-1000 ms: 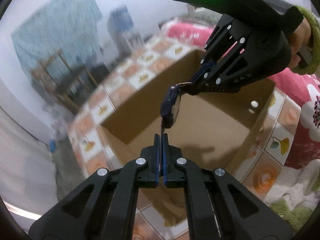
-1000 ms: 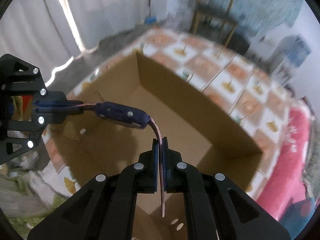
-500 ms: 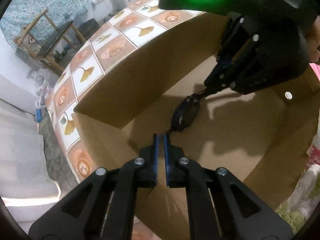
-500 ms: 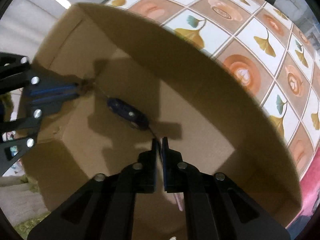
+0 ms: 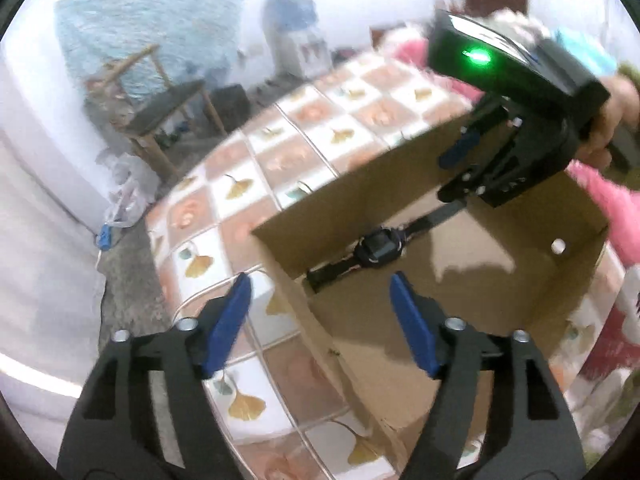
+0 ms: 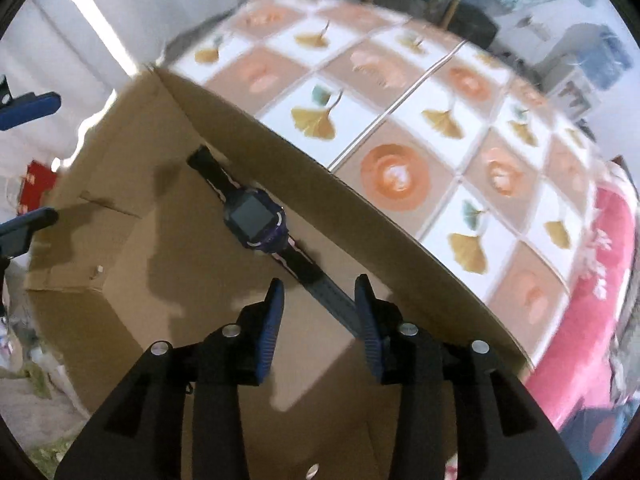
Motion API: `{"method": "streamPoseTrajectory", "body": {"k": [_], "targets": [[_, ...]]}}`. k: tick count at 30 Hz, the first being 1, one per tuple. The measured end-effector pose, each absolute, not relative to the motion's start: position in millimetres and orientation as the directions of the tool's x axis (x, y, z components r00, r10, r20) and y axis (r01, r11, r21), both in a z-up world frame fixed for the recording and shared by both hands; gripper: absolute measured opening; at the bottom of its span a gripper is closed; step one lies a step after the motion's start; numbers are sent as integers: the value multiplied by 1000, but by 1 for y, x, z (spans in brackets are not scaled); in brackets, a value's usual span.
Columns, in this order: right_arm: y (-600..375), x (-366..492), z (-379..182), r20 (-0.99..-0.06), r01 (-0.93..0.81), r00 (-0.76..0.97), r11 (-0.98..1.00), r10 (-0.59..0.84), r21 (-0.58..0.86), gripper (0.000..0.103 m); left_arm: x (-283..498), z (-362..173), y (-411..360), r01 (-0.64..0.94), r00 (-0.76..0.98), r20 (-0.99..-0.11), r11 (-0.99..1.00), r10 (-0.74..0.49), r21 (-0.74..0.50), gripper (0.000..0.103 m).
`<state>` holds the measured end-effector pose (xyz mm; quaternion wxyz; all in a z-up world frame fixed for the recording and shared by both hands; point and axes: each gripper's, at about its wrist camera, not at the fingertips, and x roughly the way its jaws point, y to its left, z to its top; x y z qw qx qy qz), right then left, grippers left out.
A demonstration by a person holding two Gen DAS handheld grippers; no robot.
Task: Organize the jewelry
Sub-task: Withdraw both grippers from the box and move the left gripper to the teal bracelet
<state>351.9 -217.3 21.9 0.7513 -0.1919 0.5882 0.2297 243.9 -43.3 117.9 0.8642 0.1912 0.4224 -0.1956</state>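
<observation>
Blue-padded left hand-held gripper [image 5: 320,312] and right hand-held gripper [image 6: 320,312] opening, empty; watch [image 6: 256,220] released.

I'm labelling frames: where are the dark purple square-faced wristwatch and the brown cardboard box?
dark purple square-faced wristwatch [image 6: 256,220], right wrist view, on its screen.
brown cardboard box [image 5: 352,184], left wrist view, on its far wall's inner face.

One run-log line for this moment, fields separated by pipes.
watch: flat on cardboard box floor, along far wall | left gripper: opening, empty | right gripper: opening, strap end between pads, unpinched
</observation>
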Motion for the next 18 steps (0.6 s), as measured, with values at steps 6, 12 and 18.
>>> {"method": "streamPoseTrajectory", "body": {"k": [6,12,18], "targets": [[-253,264,103,-856,-495,412,865,314,80,57,173,147,-3,409,660,-713,909,-238,75,85],[-281,152,105,-734,-494,472,836,489,240,76,105,108,12,341,641,-728,940,-241,-11,90],[-261,98,-1,-882,-284,400,949,250,141,76,84,10,-5,240,507,-850,971,-139,-15,90]]}}
